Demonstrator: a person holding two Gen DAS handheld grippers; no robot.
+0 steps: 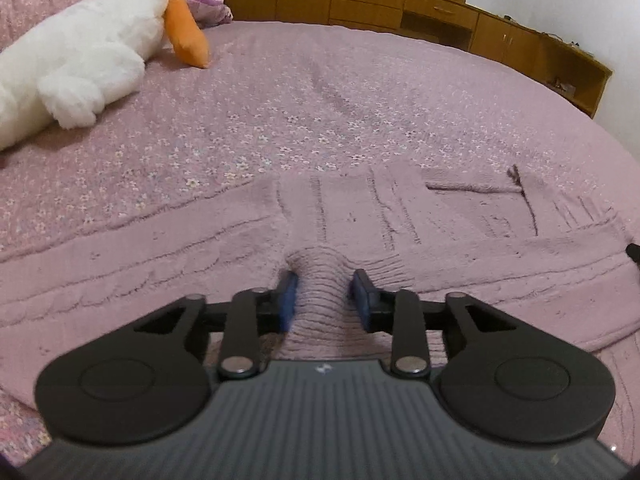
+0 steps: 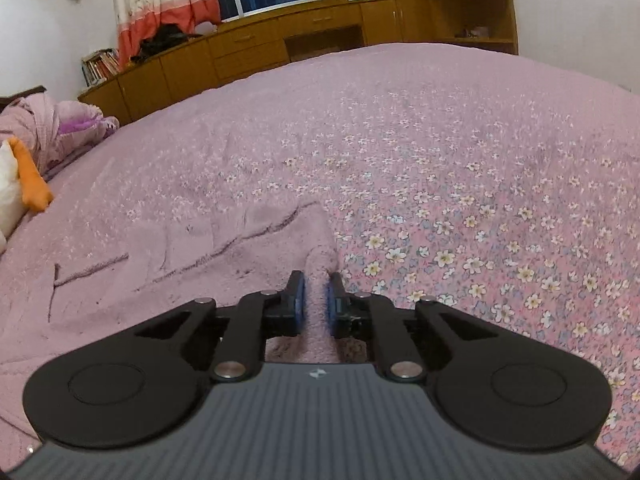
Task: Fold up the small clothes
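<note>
Two hand-held grippers grip one mauve knitted sweater point(image 1: 400, 216) that lies spread on a bed with a pink floral bedspread point(image 2: 460, 168), across the lower half of both frames. The left hand-held gripper point(image 1: 322, 296) stands partly closed, its blue pads point(image 1: 289, 294) pinching a raised ridge of ribbed knit; the right hand-held gripper point(image 2: 316, 300) is closed to a narrow gap on a thin bunched edge of the same garment. Likely risks: the left jaws appear to hold only a loose hump, so a pull could let the soft knit slide out; uneven pulls by the two grippers could stretch or skew the sweater and give a crooked fold; the fuzzy yarn may cling to the bedspread and drag. The sweater matches the bedspread closely in colour, which makes its edges hard to trace. Its surface shows cable and rib patterns, a dark seam line toward the right of the left view, and a soft, fluffy nap. A white plush toy point(image 1: 76, 60) with an orange part lies at upper left, well apart from the garment.
</note>
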